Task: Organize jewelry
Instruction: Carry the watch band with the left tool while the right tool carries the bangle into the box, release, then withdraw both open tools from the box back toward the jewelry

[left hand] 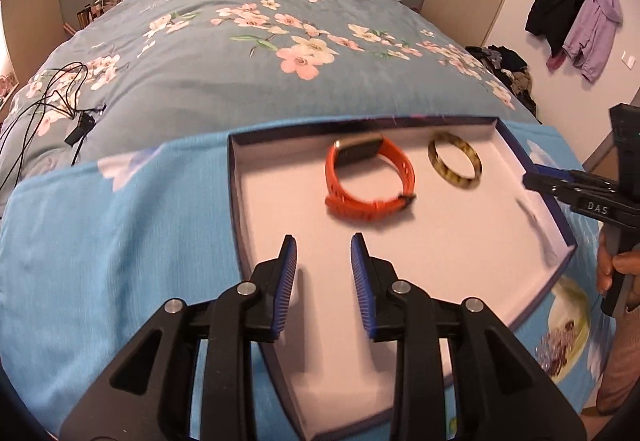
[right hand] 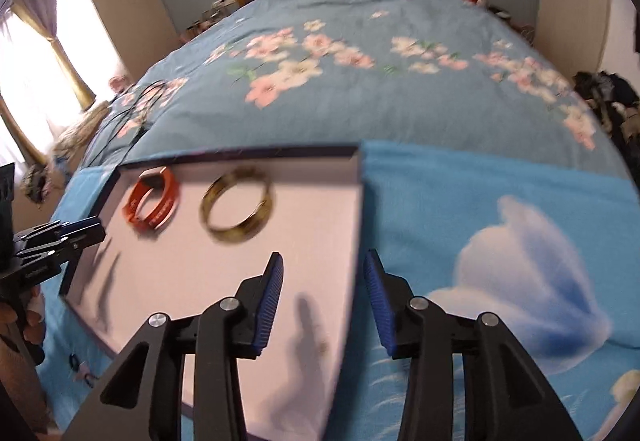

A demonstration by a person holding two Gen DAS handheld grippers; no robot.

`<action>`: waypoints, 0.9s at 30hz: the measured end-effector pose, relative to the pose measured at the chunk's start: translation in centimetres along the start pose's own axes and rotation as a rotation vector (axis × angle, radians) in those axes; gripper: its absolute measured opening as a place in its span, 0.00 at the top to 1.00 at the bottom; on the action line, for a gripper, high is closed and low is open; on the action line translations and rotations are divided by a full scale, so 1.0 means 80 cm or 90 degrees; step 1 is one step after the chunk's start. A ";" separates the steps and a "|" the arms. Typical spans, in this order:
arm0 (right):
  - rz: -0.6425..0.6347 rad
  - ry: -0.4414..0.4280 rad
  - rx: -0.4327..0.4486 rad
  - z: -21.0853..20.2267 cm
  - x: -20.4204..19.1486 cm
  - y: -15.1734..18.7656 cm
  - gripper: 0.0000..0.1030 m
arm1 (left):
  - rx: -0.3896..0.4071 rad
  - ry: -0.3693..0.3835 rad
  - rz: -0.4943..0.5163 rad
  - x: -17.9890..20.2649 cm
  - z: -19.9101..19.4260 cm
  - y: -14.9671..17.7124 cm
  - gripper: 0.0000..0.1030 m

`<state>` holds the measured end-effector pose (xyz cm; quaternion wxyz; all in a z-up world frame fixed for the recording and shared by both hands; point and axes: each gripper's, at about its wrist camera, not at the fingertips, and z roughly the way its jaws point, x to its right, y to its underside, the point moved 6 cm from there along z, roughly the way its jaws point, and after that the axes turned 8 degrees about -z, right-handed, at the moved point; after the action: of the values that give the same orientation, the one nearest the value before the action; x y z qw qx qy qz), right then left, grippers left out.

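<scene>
A shallow dark-edged tray (left hand: 240, 201) with a white lining lies on a light blue cloth at the foot of a bed. In it lie an orange wristband watch (left hand: 368, 177) and a brown-gold bangle (left hand: 454, 165). Both show in the right wrist view too: the watch (right hand: 154, 207) and the bangle (right hand: 236, 205), inside the tray (right hand: 356, 209). My left gripper (left hand: 324, 247) is open and empty over the tray's near part, short of the watch. My right gripper (right hand: 322, 265) is open and empty over the tray's right edge. Each gripper shows at the side of the other's view.
The light blue cloth (right hand: 500, 241) with a white cloud print covers the bed end. The floral quilt (left hand: 260, 53) stretches behind. Black cables (left hand: 52, 97) lie on the quilt at left. Small dark items (right hand: 80, 365) lie on the cloth by the tray's near left corner.
</scene>
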<state>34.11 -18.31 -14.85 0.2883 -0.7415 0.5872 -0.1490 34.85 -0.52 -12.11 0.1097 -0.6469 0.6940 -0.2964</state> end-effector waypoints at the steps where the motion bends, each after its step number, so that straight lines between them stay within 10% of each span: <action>1: -0.006 0.010 0.002 0.001 -0.006 0.002 0.55 | -0.001 0.006 0.003 0.001 -0.003 0.006 0.73; 17: -0.021 -0.041 0.060 -0.017 -0.057 0.001 0.54 | 0.062 0.029 -0.011 -0.018 -0.075 0.061 0.68; 27: -0.138 -0.070 0.101 -0.107 -0.108 0.085 0.54 | 0.081 0.057 0.044 0.010 -0.121 0.132 0.61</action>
<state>21.64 -13.16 -11.19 0.3600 -0.7823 0.4737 -0.1846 20.79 1.16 -10.03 0.1297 -0.6008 0.6998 -0.3642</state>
